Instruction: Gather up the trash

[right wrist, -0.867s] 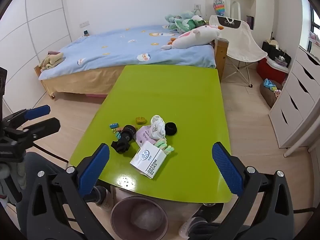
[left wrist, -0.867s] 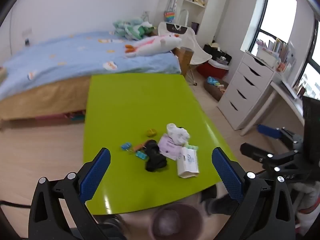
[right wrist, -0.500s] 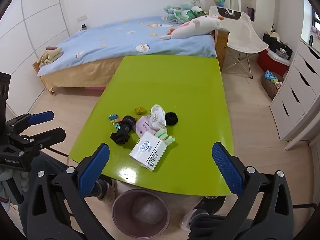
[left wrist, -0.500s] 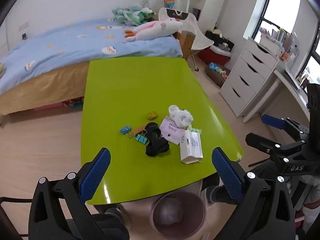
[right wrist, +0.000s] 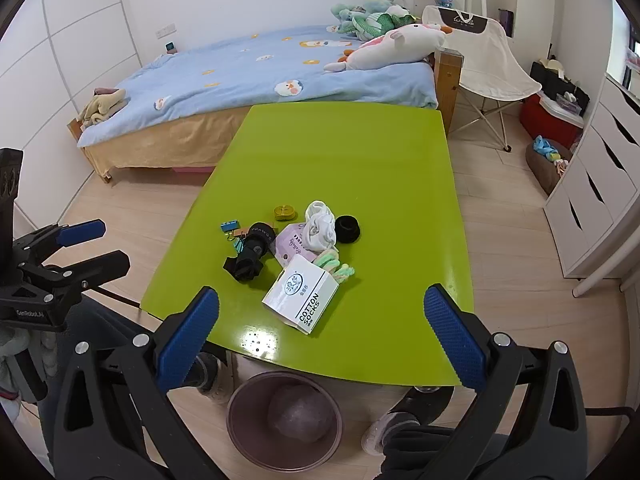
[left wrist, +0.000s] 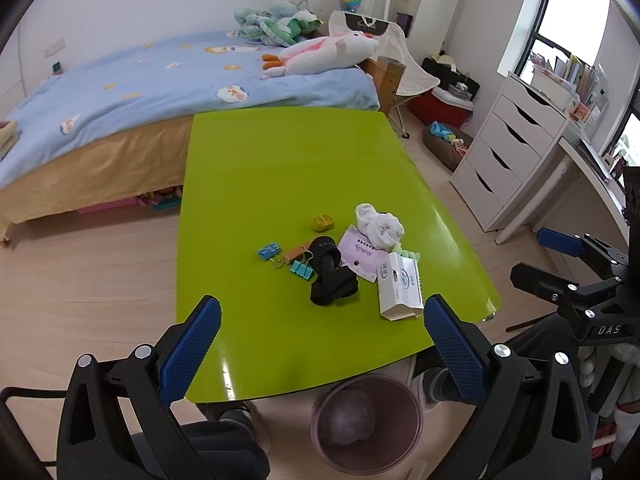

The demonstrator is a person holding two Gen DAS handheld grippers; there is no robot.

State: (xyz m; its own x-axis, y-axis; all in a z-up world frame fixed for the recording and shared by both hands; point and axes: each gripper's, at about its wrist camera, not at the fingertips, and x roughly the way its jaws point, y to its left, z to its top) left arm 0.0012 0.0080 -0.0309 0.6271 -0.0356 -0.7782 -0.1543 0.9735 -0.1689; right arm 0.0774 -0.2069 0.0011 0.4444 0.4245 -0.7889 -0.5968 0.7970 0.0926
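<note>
A pile lies on the green table (left wrist: 280,160) (right wrist: 360,152): a white cotton-socks box (left wrist: 401,285) (right wrist: 301,295), a pink packet (left wrist: 362,251) (right wrist: 290,245), a white sock (left wrist: 379,225) (right wrist: 319,226), black socks (left wrist: 331,276) (right wrist: 251,255), blue binder clips (left wrist: 269,249) (right wrist: 229,225) and a yellow tape roll (left wrist: 323,221) (right wrist: 284,211). A brown waste bin (left wrist: 367,424) (right wrist: 285,420) stands on the floor under the near table edge. My left gripper (left wrist: 322,344) and right gripper (right wrist: 320,336) both hang open above the near edge, holding nothing.
A bed (left wrist: 140,92) with a plush toy (left wrist: 324,54) stands behind the table. A white drawer unit (left wrist: 508,160) and a folding chair (right wrist: 484,64) are to the right. The person's shoes (right wrist: 394,426) show beside the bin.
Both grippers have drawn back and up from the table, so the pile looks farther off and the bin shows more fully. Both jaws stay wide.
</note>
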